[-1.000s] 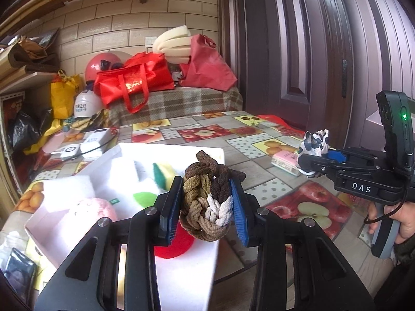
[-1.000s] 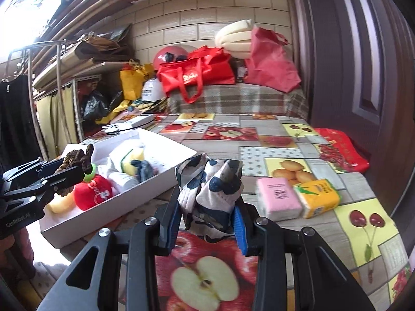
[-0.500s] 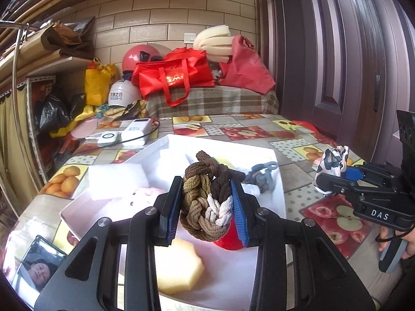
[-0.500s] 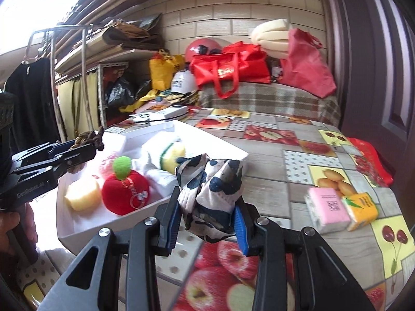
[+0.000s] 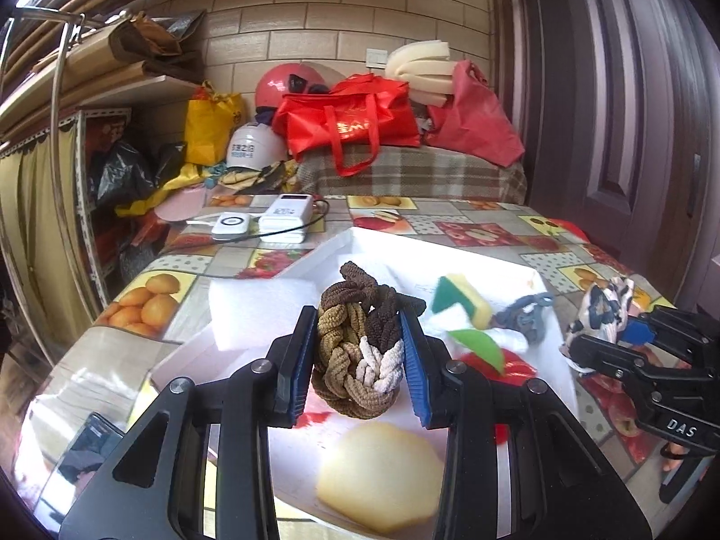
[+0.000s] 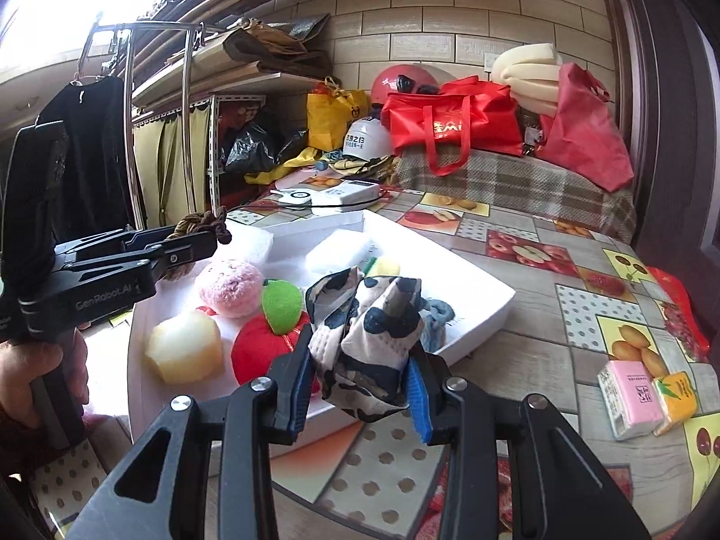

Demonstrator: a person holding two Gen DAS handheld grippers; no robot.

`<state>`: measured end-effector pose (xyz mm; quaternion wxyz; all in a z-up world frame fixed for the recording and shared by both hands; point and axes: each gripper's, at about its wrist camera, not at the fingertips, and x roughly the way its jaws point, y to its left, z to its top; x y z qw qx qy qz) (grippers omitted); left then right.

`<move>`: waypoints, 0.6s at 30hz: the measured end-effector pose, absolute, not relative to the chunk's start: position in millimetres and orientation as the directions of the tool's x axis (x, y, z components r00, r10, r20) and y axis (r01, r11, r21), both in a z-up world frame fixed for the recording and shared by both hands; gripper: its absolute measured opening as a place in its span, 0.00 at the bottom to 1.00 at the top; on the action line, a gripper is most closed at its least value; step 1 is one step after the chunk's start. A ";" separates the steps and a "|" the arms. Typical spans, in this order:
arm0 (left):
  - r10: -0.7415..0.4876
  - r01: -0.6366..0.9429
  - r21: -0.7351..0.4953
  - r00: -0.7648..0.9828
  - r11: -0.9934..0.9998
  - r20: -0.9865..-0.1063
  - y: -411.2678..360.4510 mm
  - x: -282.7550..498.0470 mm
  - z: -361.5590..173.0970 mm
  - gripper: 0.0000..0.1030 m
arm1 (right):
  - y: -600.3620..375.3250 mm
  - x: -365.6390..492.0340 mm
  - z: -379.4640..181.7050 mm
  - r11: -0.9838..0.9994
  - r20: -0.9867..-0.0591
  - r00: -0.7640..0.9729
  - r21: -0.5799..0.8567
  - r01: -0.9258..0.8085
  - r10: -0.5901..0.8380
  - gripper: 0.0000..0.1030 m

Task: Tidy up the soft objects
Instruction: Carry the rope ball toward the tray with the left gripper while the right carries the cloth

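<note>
A: Largest first — shallow white rectangular tray [image 6: 477, 310] on the fruit-print tablecloth [image 6: 585, 315], holding a red plush apple [image 6: 261, 346], pale yellow sponge block [image 6: 184, 351], pink fuzzy ball [image 6: 229, 285]

B: Left gripper [image 5: 357, 360]?

A: Clamped on a braided brown-and-white rope knot [image 5: 357, 355], over the tray. Right gripper [image 6: 360, 387] clamped on a navy-and-white patterned cloth bundle [image 6: 366, 342], above the tray's near edge

Tray [image 6: 477, 315] sitting on table [image 6: 540, 351]; sponge [image 6: 184, 353] lying left of apple toy [image 6: 265, 346] inside; tissue packs [image 6: 630, 398] lying right.
</note>
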<state>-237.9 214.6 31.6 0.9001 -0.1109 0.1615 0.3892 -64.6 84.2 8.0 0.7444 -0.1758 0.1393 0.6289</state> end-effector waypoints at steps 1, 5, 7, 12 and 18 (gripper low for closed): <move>0.670 -0.741 -0.071 0.640 0.668 -0.376 217.0 -238.2 31.7 0.35 | 86.3 -65.2 8.0 0.146 -0.429 0.169 -0.085 -0.986 0.888 0.36; 0.666 -0.751 -0.098 0.630 0.653 -0.400 232.6 -239.0 29.1 0.35 | 97.2 -61.1 8.4 0.156 -0.423 0.170 -0.067 -0.986 0.890 0.36; 0.662 -0.756 -0.120 0.628 0.643 -0.409 240.1 -239.5 28.4 0.35 | 106.2 -56.7 9.2 0.171 -0.419 0.179 -0.058 -0.984 0.890 0.36; 0.684 -0.780 -0.137 0.607 0.611 -0.405 255.4 -237.9 28.9 0.35 | 126.3 -56.8 10.8 0.178 -0.408 0.184 -0.054 -0.983 0.894 0.36; 0.700 -0.788 -0.089 0.587 0.609 -0.406 258.3 -226.3 29.6 0.35 | 135.5 -70.3 10.9 0.133 -0.399 0.157 -0.088 -0.987 0.903 0.36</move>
